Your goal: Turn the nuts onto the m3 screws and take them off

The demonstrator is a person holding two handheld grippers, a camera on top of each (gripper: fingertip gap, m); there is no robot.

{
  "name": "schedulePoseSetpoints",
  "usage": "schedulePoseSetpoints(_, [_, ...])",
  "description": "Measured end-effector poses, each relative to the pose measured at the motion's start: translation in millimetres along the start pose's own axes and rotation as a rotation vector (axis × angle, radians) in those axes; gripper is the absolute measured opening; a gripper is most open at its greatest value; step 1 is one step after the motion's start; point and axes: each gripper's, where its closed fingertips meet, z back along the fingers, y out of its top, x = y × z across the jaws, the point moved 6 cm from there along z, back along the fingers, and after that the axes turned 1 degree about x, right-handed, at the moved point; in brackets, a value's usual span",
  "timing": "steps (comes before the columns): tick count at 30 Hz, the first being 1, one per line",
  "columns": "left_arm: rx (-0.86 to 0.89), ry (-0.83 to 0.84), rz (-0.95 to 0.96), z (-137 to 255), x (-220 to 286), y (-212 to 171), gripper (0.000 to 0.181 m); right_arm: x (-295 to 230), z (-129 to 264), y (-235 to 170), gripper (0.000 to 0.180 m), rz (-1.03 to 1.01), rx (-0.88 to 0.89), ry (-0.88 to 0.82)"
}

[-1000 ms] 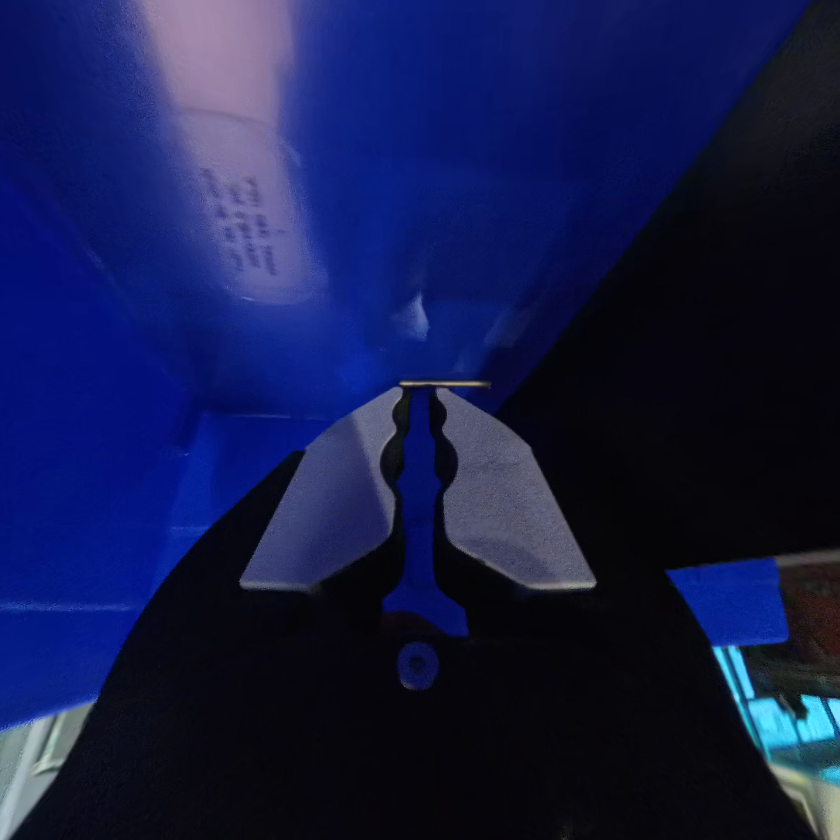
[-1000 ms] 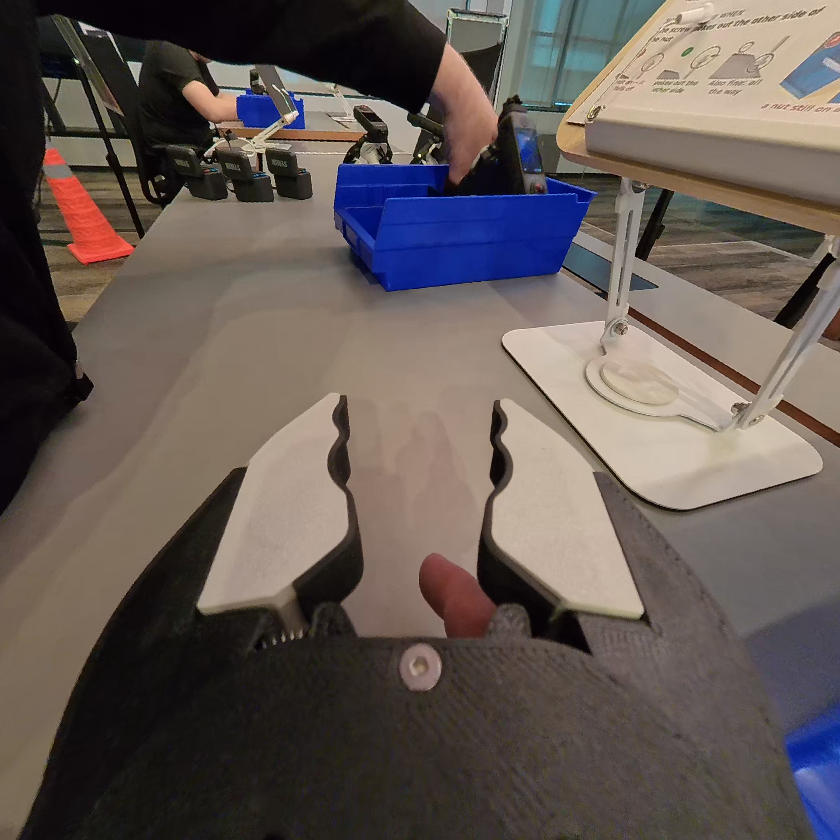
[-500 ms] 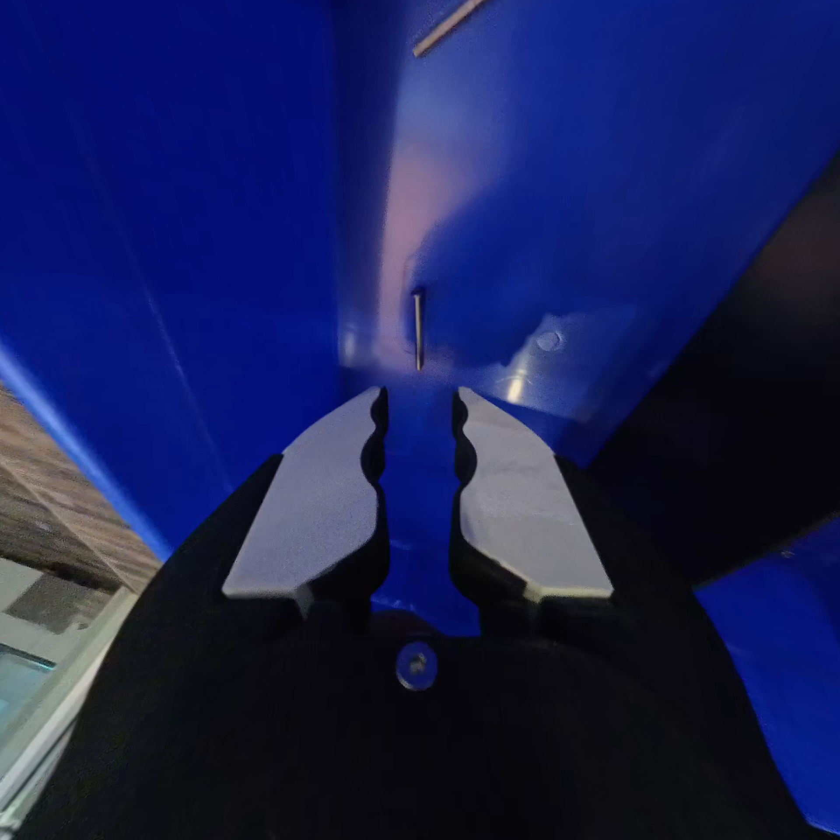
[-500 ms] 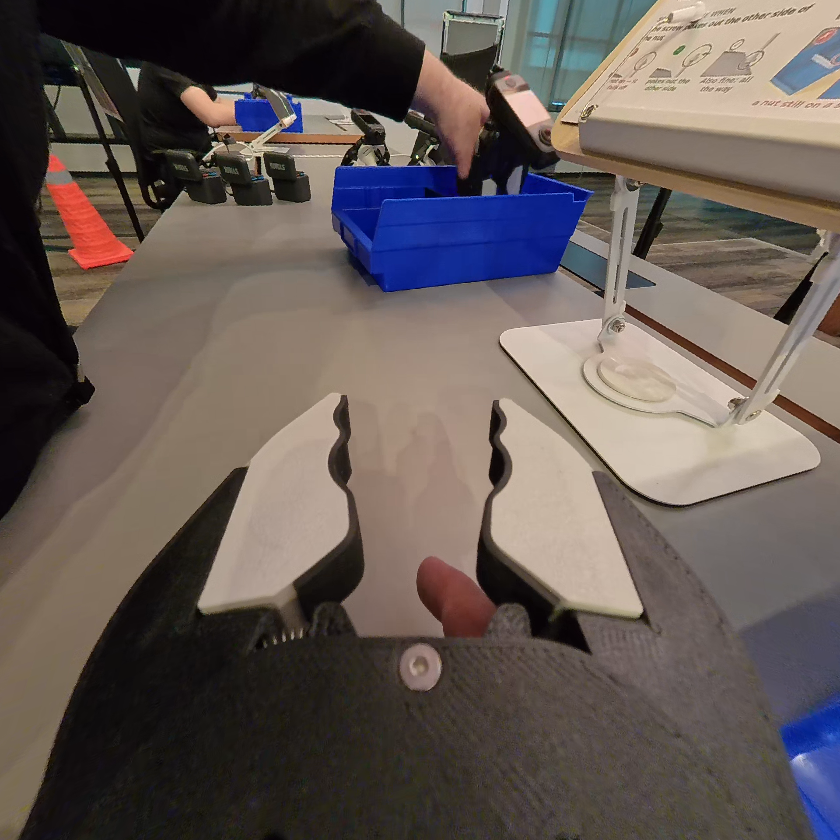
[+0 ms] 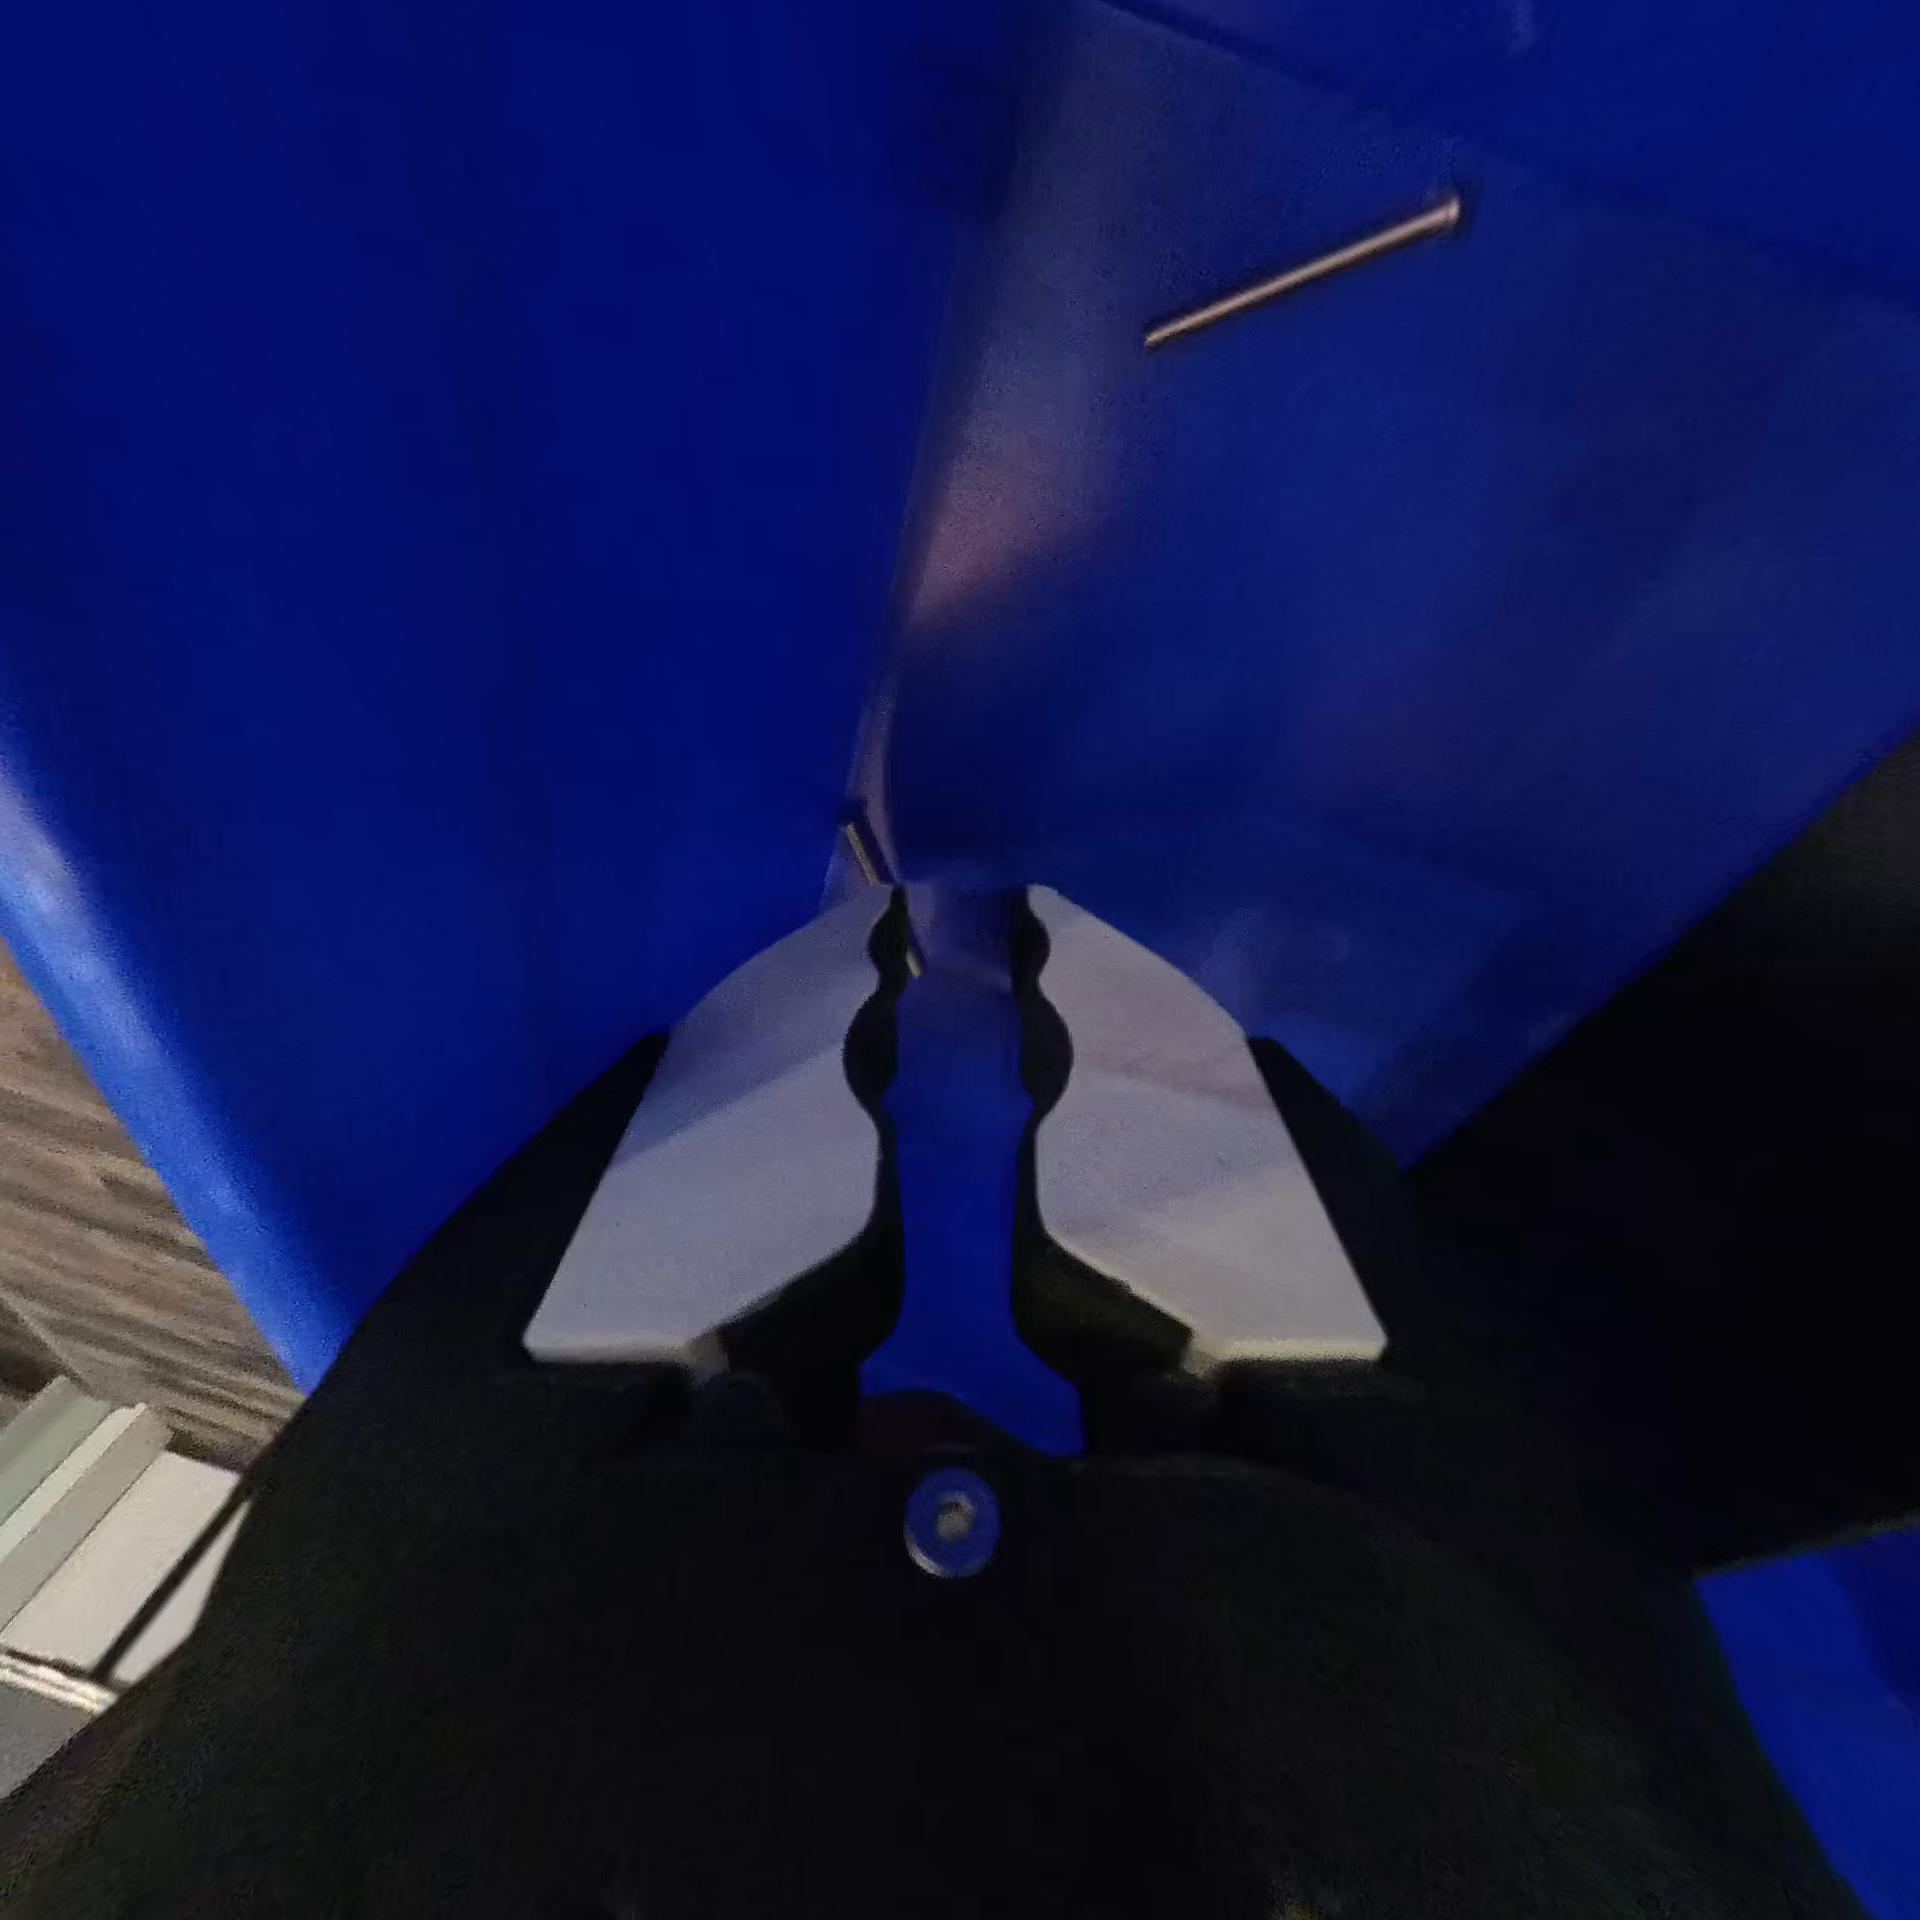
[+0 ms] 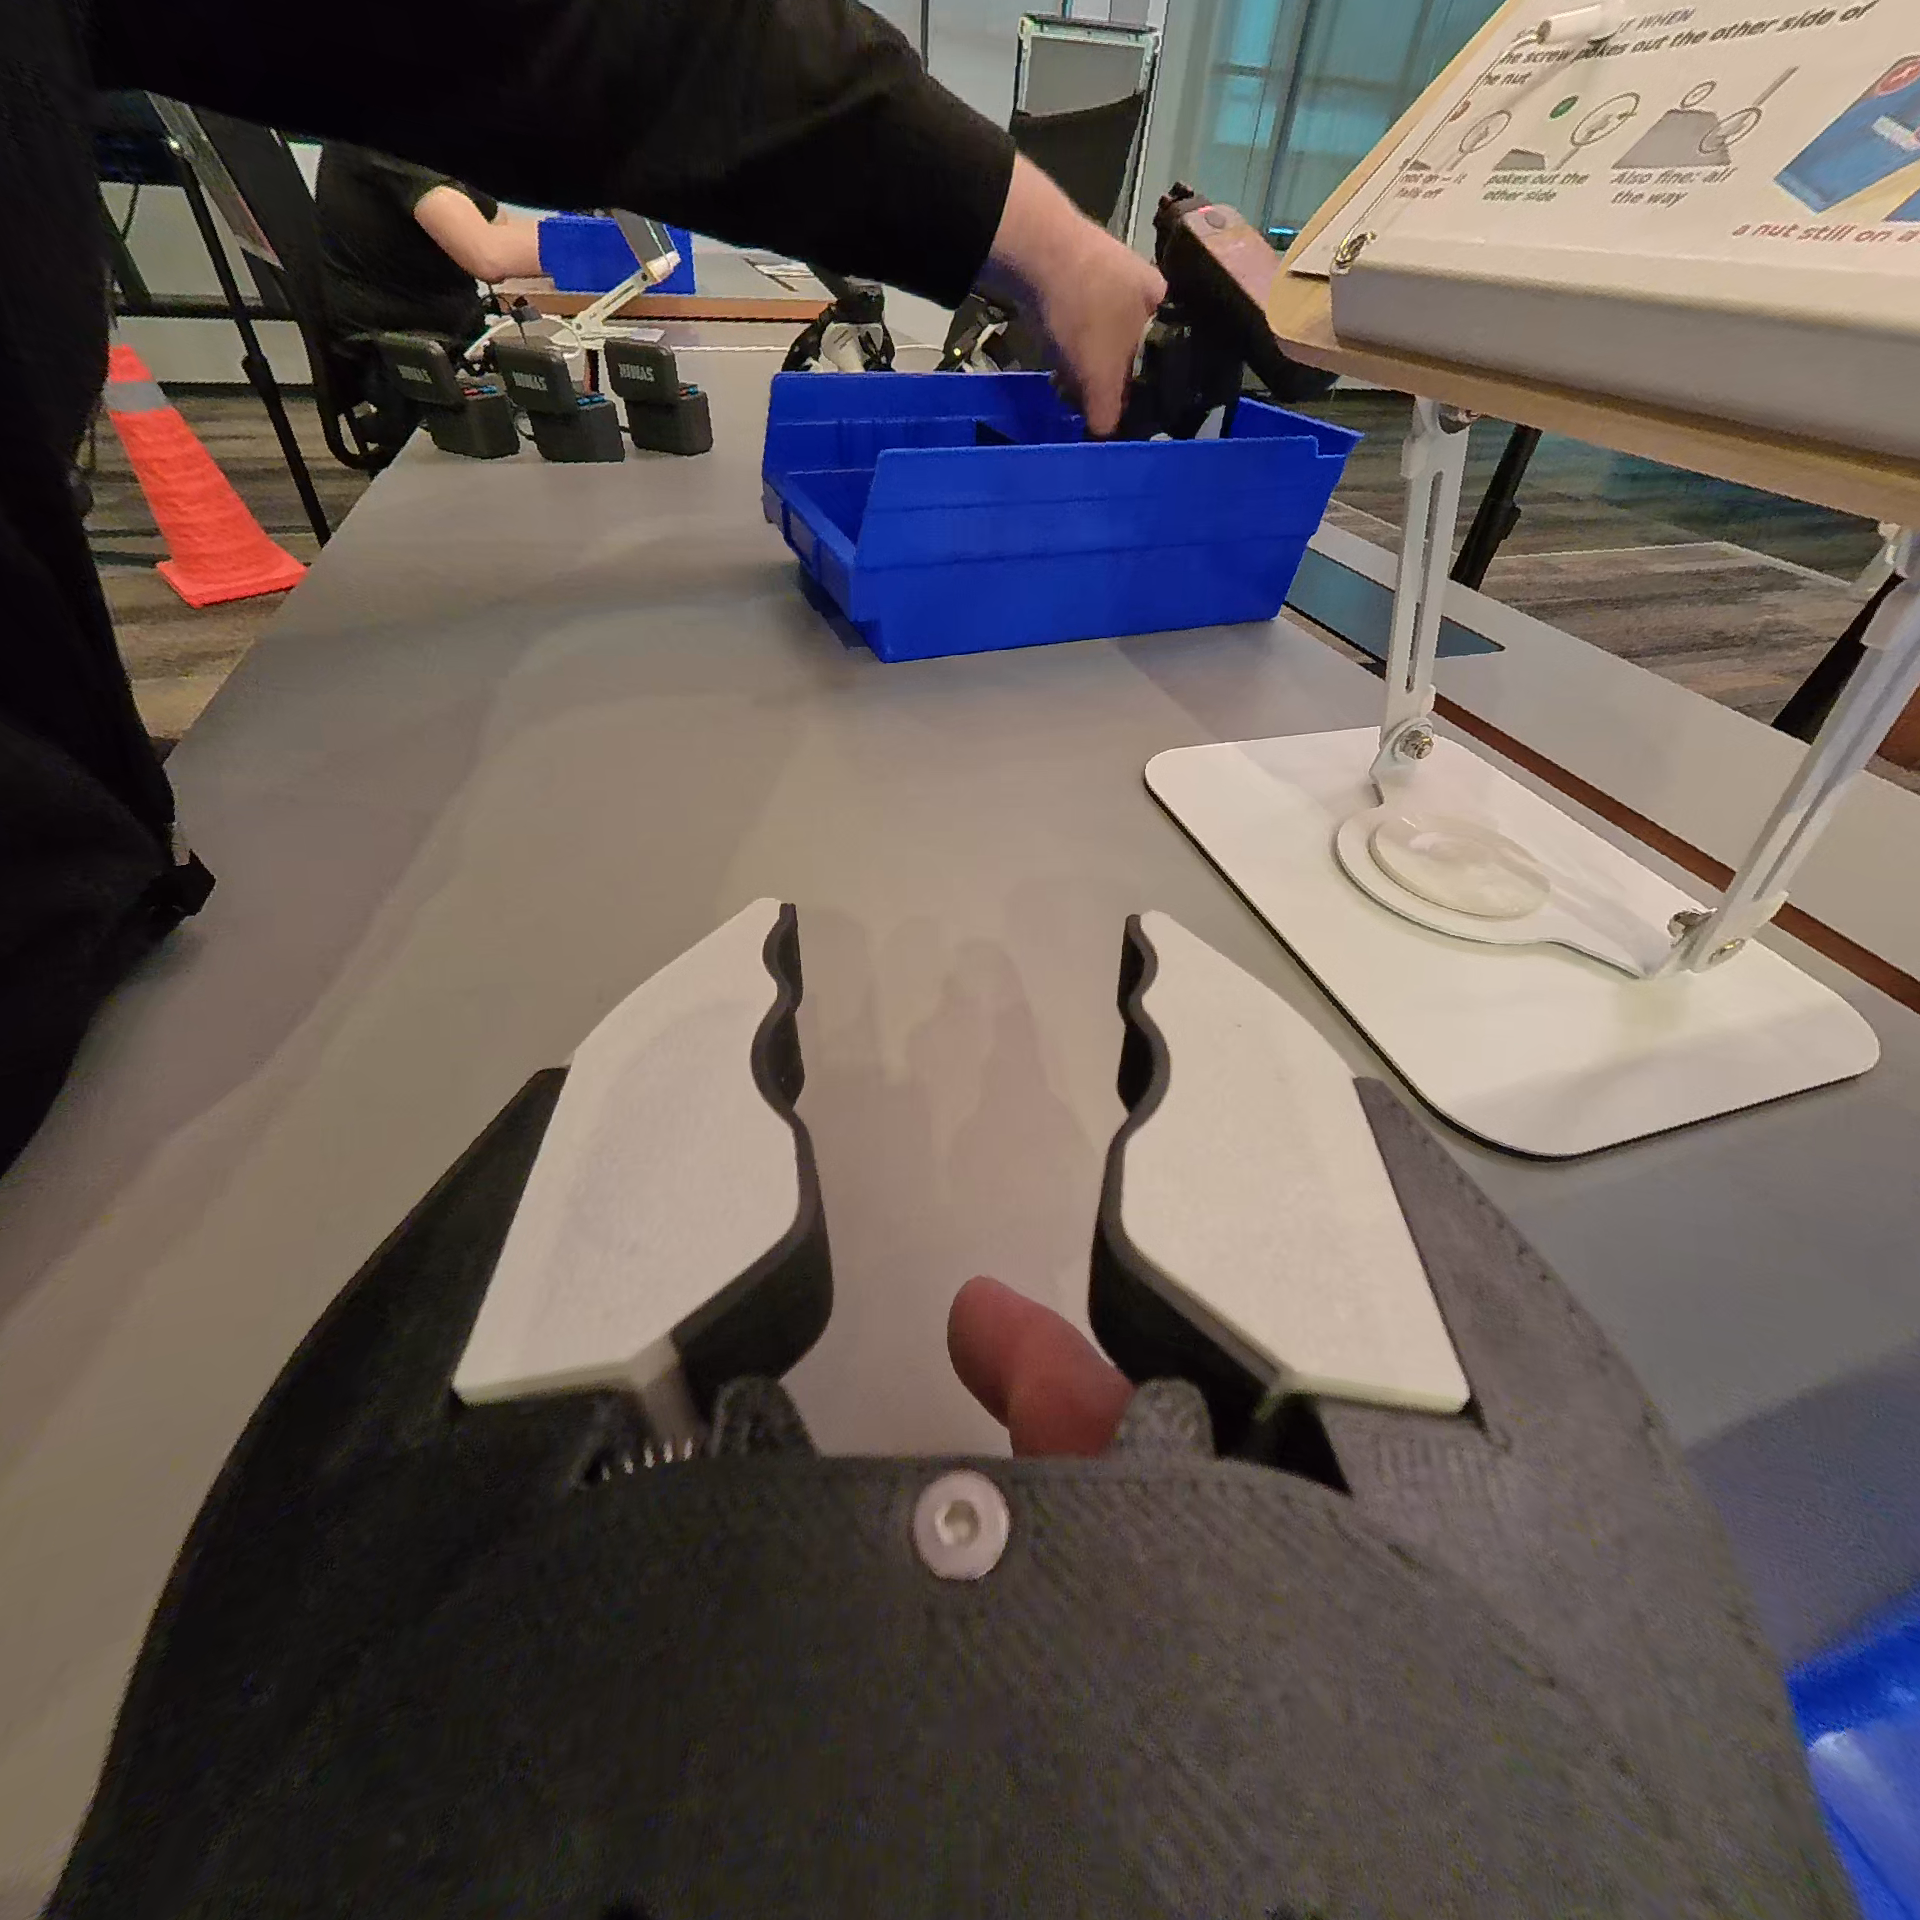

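Inside the blue plastic bin, a thin metal screw by the left tongs is blurred and partly hidden behind one fingertip; whether it carries a nut cannot be told. The instruction board on its white stand beyond the bin is cut off by the edge.

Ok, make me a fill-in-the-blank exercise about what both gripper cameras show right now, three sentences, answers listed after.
1. The left gripper reaches inside a plastic bin whose colour is ____.
2. The right gripper hovers over the grey table with its jaws ____.
3. A thin metal screw lies in the bin to the upper ____ of the left gripper's fingertips.

Missing words: blue; open; right
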Motion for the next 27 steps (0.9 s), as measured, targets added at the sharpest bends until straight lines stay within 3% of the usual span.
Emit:
schedulePoseSetpoints(11, [-0.018, -0.018, 0.117, -1.2, -2.2, -6.1, 0.02, -0.7, 1.9, 1.1, 0.059, 0.003, 0.017, 0.003])
schedulePoseSetpoints(18, [-0.018, -0.068, 0.08, -1.8, -1.7, -4.7, 0.015, -1.3, 2.7, 1.5, 0.059, 0.008, 0.024, 0.004])
schedulePoseSetpoints(27, [-0.022, -0.078, 0.0, -0.2, 1.3, -1.0, 0.03, -1.4, 3.9, 2.0, 0.059, 0.008, 0.034, 0.005])
